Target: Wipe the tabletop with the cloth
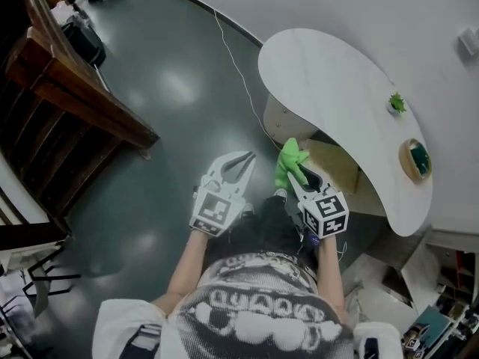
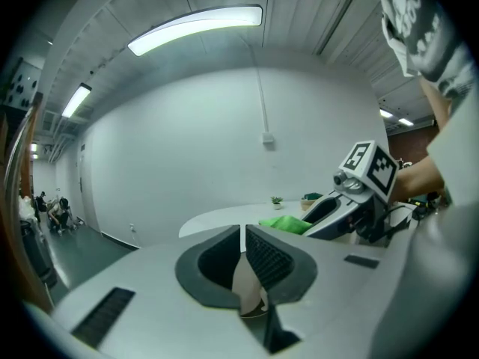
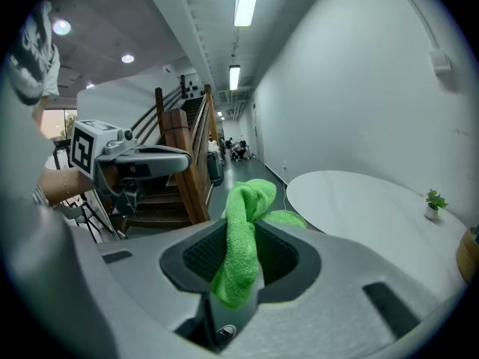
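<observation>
A bright green cloth (image 1: 289, 161) (image 3: 243, 234) (image 2: 284, 222) is bunched between the jaws of my right gripper (image 1: 297, 173) (image 3: 243, 256), which is shut on it, in the air short of the table. The white curved tabletop (image 1: 329, 96) (image 3: 359, 204) (image 2: 217, 217) lies ahead and to the right, with the cloth off its surface. My left gripper (image 1: 238, 161) (image 2: 244, 256) hangs beside the right one over the floor, jaws shut together and holding nothing.
A small potted plant (image 1: 397, 103) (image 3: 432, 203) and a round bowl (image 1: 416, 159) stand at the table's far right end. A wooden staircase (image 1: 67, 96) (image 3: 183, 170) rises at the left. A cable (image 1: 232, 58) runs down the wall to the dark floor.
</observation>
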### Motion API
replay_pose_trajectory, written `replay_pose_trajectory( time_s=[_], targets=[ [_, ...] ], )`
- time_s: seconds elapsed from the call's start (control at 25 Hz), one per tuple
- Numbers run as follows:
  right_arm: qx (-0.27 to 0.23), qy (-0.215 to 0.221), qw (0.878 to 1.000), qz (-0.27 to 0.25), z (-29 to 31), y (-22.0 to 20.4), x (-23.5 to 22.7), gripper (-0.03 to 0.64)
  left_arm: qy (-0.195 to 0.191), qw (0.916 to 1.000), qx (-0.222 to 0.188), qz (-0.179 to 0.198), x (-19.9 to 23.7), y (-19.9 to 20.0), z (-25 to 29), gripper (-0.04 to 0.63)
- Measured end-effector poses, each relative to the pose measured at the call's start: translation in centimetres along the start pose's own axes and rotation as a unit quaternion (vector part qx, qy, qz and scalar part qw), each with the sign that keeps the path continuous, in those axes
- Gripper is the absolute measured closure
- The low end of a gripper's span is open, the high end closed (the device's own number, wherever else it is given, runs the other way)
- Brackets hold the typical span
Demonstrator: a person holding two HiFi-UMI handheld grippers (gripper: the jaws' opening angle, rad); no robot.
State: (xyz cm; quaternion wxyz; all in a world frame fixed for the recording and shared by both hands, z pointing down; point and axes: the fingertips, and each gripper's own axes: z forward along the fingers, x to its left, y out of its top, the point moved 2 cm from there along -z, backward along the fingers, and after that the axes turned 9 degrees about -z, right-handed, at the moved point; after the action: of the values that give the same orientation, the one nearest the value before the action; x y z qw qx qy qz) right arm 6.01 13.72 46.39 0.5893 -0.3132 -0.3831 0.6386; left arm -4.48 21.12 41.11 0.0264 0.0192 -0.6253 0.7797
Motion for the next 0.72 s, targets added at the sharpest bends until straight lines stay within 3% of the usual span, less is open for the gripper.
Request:
replay_pose_trajectory(
  time_s=[0.2, 0.4, 0.72],
  targets=[
    [0.007, 0.012, 1.000, -0.008, 2.6, 1.2, -1.1, 0.503, 0.030, 0.9992, -0.001, -0.026, 2.3, -0.7, -0.6, 0.574],
    [0.001, 0.027, 0.999, -0.019, 6.3, 2.9, -3.0, 0.503, 0.063, 0.9976, -0.002, -0.028, 6.0, -0.6, 0.4, 0.574],
    [-0.008, 0.023, 1.000, 0.002, 13.1, 5.0, -11.0, 0.503, 0.063, 0.9980, 0.011, -0.003, 11.8, 1.7, 8.1, 0.574]
  ],
)
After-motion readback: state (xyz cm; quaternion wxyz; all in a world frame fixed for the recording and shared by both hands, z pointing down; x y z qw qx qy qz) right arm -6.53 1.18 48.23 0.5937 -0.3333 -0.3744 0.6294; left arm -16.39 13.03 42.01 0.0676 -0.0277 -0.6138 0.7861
